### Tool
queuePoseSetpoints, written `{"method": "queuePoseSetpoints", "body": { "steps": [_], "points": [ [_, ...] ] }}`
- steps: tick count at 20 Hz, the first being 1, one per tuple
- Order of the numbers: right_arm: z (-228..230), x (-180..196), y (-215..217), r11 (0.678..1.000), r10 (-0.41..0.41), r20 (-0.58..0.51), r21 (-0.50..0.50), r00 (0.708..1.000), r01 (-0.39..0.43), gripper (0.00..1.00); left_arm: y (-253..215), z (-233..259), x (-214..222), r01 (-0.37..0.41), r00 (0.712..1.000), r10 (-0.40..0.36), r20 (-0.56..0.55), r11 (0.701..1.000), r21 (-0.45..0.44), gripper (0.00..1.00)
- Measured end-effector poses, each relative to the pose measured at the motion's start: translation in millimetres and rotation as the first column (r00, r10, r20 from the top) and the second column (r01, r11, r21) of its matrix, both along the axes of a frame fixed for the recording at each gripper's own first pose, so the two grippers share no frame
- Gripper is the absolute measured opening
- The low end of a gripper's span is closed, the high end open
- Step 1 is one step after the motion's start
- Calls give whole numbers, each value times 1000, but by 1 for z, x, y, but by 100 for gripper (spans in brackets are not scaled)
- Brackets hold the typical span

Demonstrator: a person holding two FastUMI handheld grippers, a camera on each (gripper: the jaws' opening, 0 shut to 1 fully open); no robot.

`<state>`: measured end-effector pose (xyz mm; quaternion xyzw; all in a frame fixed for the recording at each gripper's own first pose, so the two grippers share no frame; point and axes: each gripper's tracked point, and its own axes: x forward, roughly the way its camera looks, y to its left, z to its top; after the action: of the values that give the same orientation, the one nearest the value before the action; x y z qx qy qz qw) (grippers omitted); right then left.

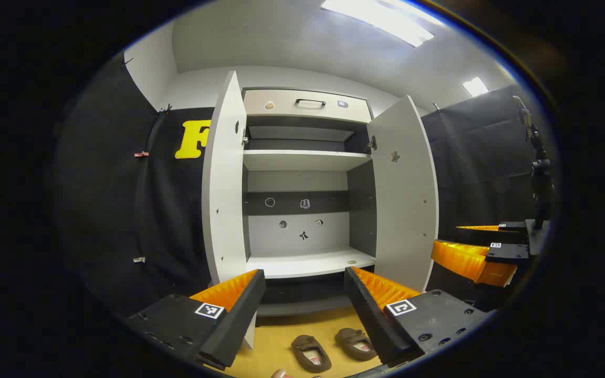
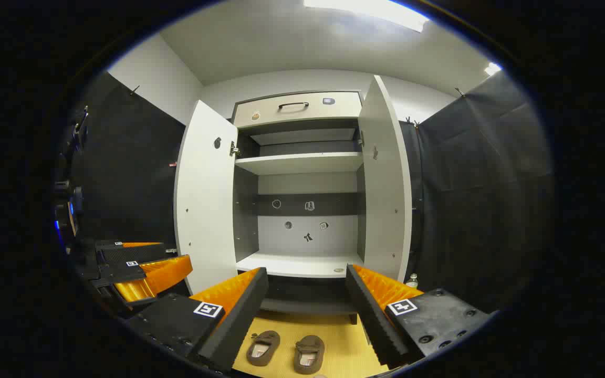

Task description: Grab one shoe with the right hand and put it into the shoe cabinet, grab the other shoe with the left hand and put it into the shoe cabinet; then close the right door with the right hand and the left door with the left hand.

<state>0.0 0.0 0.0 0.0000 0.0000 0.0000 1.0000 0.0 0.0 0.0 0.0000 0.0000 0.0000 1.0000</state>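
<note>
Two brown shoes lie side by side on the yellow floor in front of the white shoe cabinet (image 1: 308, 262): one shoe (image 1: 310, 354) nearer the middle, the other shoe (image 1: 356, 344) to its right. In the right gripper view the same pair shows as a left shoe (image 2: 263, 347) and a right shoe (image 2: 309, 354). Both cabinet doors stand wide open, the left door (image 1: 223, 194) and the right door (image 1: 405, 194). My left gripper (image 1: 305, 294) is open above the shoes, holding nothing. My right gripper (image 2: 306, 294) is open too, level with the left gripper (image 2: 139, 268) beside it.
The cabinet has a bare lower shelf (image 2: 302, 265), an upper shelf (image 2: 297, 163) and a drawer with a dark handle (image 2: 293, 106) on top. A small bottle (image 2: 413, 281) stands by the right door. A black stand (image 1: 541, 173) rises at the far right.
</note>
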Motion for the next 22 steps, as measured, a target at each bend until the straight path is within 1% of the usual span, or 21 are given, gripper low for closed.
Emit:
{"method": "queuePoseSetpoints", "body": {
  "steps": [6,8,11,18,22],
  "points": [
    [-2,4,6,1000,15,-12,3,1000,-14,98,3,-5,5,3,1000,-3,-5,1000,-4,96],
    [-1,5,5,1000,8,-6,-2,1000,-8,98,3,-4,5,5,1000,-6,-2,1000,-7,96],
    [-1,7,4,1000,-2,-4,-7,1000,2,98,6,-3,8,-2,1000,2,6,1000,17,96],
    [-2,12,6,1000,-15,-11,-5,1000,15,98,8,-6,10,13,1000,-13,7,999,43,96],
    [-7,17,9,1000,-22,-22,-18,1000,21,98,10,-8,13,31,1000,-31,5,999,23,96]
  ]
}}
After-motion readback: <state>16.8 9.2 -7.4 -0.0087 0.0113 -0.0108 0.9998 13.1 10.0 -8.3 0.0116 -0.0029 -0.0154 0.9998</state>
